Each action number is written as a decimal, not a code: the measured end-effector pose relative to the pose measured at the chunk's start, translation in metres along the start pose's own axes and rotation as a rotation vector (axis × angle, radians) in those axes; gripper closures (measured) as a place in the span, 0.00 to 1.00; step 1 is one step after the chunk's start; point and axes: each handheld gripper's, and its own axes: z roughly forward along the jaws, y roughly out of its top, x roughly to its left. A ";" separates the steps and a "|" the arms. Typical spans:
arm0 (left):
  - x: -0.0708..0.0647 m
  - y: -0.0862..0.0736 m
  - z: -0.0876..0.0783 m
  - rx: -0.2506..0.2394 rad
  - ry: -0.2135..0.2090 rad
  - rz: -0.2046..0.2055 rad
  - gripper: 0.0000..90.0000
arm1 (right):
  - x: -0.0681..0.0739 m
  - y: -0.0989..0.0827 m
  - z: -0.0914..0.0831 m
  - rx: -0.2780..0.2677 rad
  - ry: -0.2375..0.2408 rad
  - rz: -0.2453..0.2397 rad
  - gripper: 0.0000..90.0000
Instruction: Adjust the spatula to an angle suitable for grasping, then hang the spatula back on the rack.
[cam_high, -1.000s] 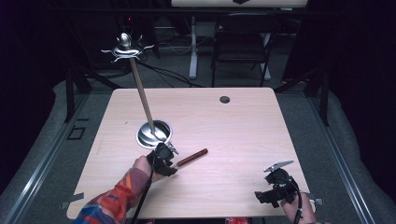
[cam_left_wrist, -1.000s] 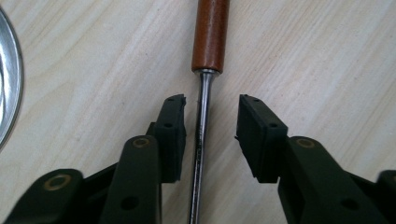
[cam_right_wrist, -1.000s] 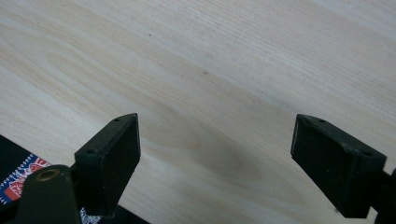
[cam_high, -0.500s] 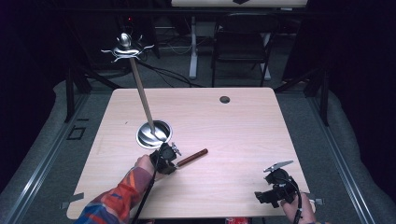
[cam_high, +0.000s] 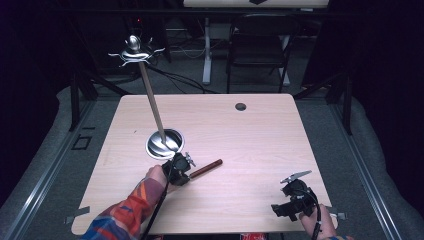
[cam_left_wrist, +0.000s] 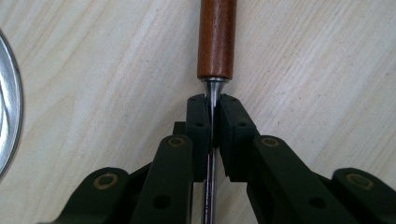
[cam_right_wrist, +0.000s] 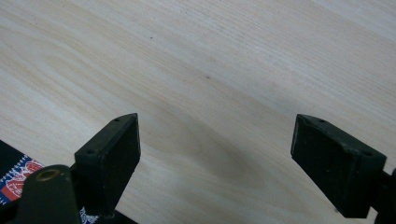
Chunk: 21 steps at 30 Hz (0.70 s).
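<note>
Where the left gripper (cam_left_wrist: 212, 109) has just been closing, its pads clamp the thin metal shank of a wooden-handled tool (cam_left_wrist: 217, 39) lying on the table (cam_high: 260, 135), beside the stand's round metal base (cam_high: 164, 142); the right gripper (cam_right_wrist: 215, 135) rests wide open, well apart.

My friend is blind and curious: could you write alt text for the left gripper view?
Two black jaws of the left gripper are shut on the thin metal shaft of a tool, just below its reddish-brown wooden handle, which lies on a pale wooden table. A shiny metal base's rim curves in at the left edge.
</note>
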 end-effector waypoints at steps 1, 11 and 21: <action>0.000 0.000 0.000 0.003 0.003 0.005 0.92 | 0.000 0.000 0.000 0.000 0.000 0.000 0.17; -0.002 0.001 0.000 -0.002 0.012 0.026 0.93 | -0.001 -0.005 -0.004 -0.009 0.001 0.006 0.17; 0.000 -0.002 -0.006 -0.025 0.015 0.041 0.93 | 0.001 -0.003 -0.003 -0.006 0.005 -0.015 0.17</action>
